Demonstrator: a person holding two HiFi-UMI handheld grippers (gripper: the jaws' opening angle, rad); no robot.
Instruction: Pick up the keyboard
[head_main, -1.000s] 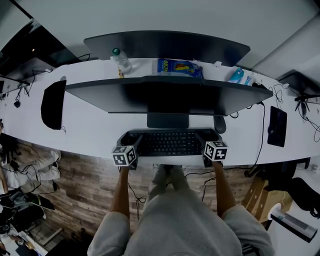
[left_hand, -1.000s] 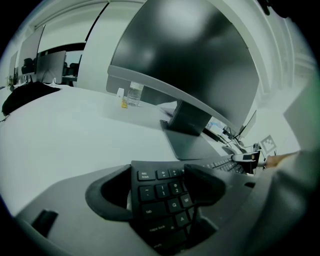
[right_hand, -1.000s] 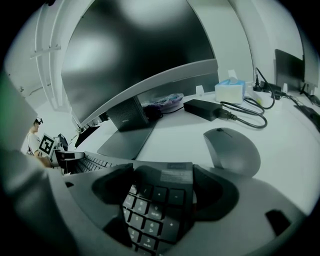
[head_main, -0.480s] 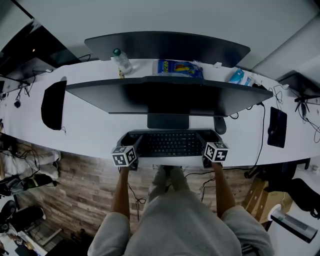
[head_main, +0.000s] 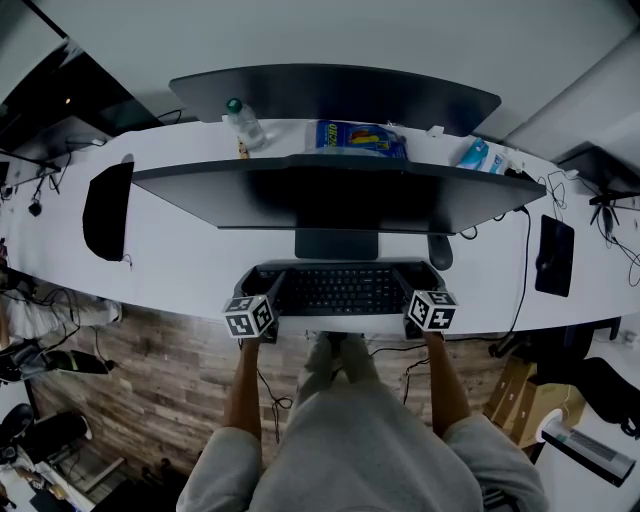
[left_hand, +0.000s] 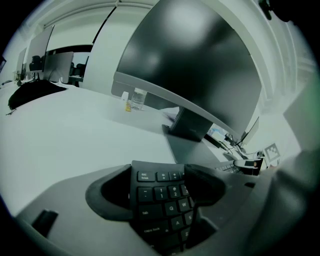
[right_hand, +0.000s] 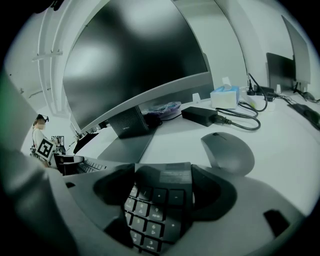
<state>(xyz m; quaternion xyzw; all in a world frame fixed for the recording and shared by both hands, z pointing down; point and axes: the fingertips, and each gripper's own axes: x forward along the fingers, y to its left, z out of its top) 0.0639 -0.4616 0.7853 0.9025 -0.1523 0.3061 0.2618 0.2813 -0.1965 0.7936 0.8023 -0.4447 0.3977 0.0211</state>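
Right fingers (right_hand: 215, 192) just closing — grasping keyboard (head_main: 335, 288) right end; left fingers (left_hand: 107, 192) clench left end — at desk (head_main: 170, 260) edge.

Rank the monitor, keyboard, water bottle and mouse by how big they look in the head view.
1. monitor, by far the widest.
2. keyboard.
3. water bottle and mouse: these two look close in size, and the bottle stands farther back on the desk, so I won't rank them against each other.
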